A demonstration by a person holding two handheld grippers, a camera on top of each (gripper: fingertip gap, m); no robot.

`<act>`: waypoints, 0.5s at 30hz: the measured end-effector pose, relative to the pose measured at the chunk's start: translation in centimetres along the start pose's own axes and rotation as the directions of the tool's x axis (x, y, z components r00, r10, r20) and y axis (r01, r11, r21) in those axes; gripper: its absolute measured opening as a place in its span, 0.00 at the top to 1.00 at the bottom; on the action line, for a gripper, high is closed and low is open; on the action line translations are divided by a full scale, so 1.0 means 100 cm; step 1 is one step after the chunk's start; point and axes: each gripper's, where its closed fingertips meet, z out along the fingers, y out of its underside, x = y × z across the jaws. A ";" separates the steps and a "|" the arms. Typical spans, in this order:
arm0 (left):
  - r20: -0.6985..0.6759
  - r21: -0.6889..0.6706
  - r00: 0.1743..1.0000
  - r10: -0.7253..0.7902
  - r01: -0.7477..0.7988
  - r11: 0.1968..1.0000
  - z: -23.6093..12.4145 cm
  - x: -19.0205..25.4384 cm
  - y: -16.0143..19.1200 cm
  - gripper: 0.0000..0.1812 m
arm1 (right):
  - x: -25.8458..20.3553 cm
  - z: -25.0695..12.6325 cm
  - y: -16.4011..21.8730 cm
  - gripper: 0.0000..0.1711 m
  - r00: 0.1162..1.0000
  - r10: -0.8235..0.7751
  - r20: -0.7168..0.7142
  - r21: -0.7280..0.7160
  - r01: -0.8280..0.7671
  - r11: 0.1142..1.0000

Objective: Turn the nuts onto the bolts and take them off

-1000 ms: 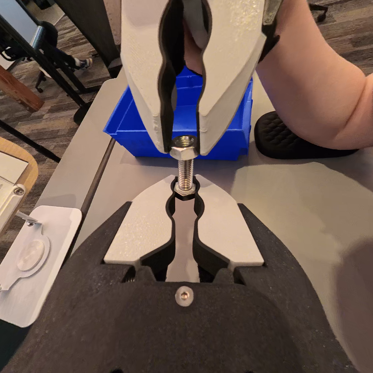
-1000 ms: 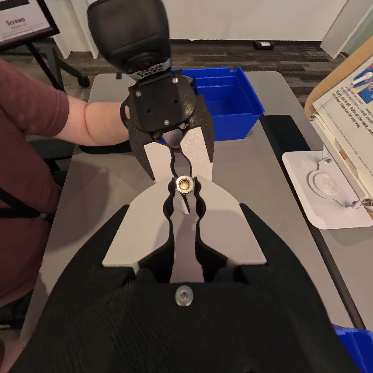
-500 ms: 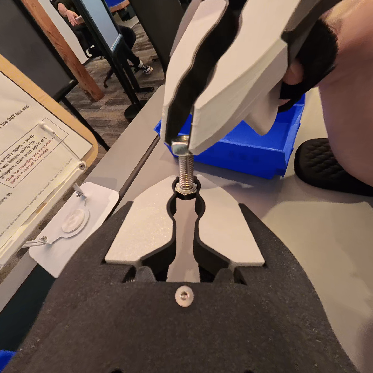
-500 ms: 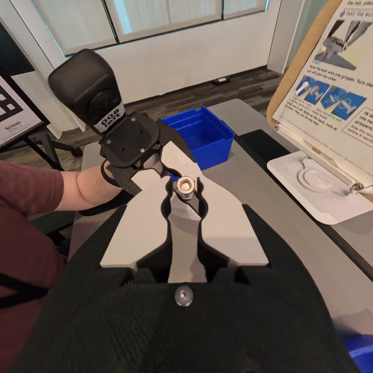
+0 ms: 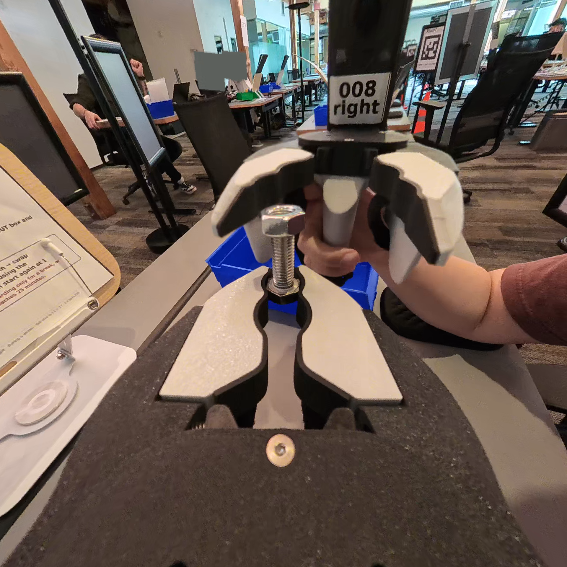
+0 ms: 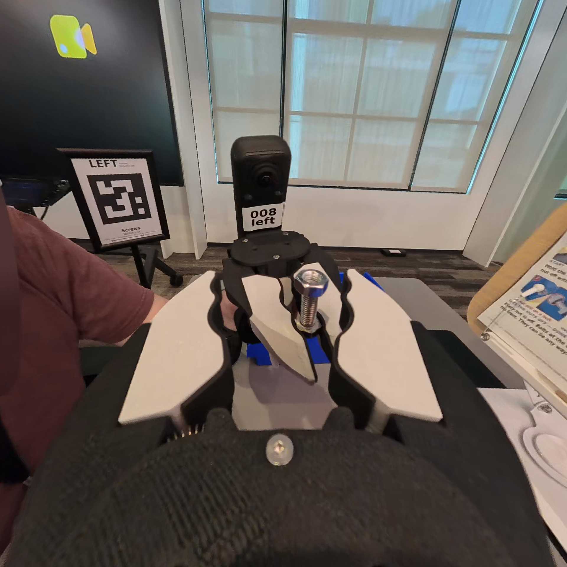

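Here, left hand-held gripper (image 5: pixel 282 283) pinches bolt (image 5: pixel 283 260) above grey table (image 5: pixel 478 399); right hand-held gripper (image 6: pixel 277 310) spread; wood-look floor (image 5: pixel 503 196).

The bolt (image 5: pixel 283 260) head is sitting hidden between the left gripper (image 5: pixel 282 290) tips, so only its rim is showing. The right gripper (image 5: pixel 331 221) is appearing motion-blurred in the left wrist view, and its handle is running off the top edge. The blue bin (image 5: pixel 230 264) is lying mostly covered behind both grippers. The instruction board (image 6: pixel 527 310) is being cut off at the right edge in the right wrist view. The person's sleeve (image 6: pixel 55 306) is leaving the frame at left.
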 end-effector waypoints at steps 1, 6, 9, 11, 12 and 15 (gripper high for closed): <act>0.004 -0.003 1.000 0.004 -0.004 1.000 0.000 0.000 0.000 0.93 | -0.002 0.002 0.000 0.55 1.000 -0.012 0.002 0.004 0.012 1.000; 0.027 0.004 1.000 -0.004 0.004 1.000 -0.003 -0.006 -0.001 0.93 | -0.006 0.006 0.005 0.52 0.995 -0.098 -0.024 -0.053 0.097 0.994; 0.051 0.001 0.999 -0.005 0.004 1.000 -0.007 -0.012 -0.001 0.93 | -0.006 0.005 0.008 0.51 0.987 -0.154 -0.056 -0.101 0.147 0.984; 0.061 0.012 0.998 -0.016 0.015 1.000 -0.010 -0.016 -0.003 0.93 | -0.004 0.003 0.008 0.52 0.981 -0.181 -0.076 -0.123 0.171 0.978; 0.057 0.013 0.998 -0.024 0.023 1.000 -0.011 -0.016 -0.003 0.93 | -0.003 0.002 0.008 0.52 0.978 -0.189 -0.089 -0.133 0.176 0.975; 0.039 0.019 0.999 -0.033 0.032 0.999 -0.012 -0.015 -0.004 0.93 | 0.000 0.002 0.004 0.52 0.976 -0.184 -0.116 -0.108 0.172 0.979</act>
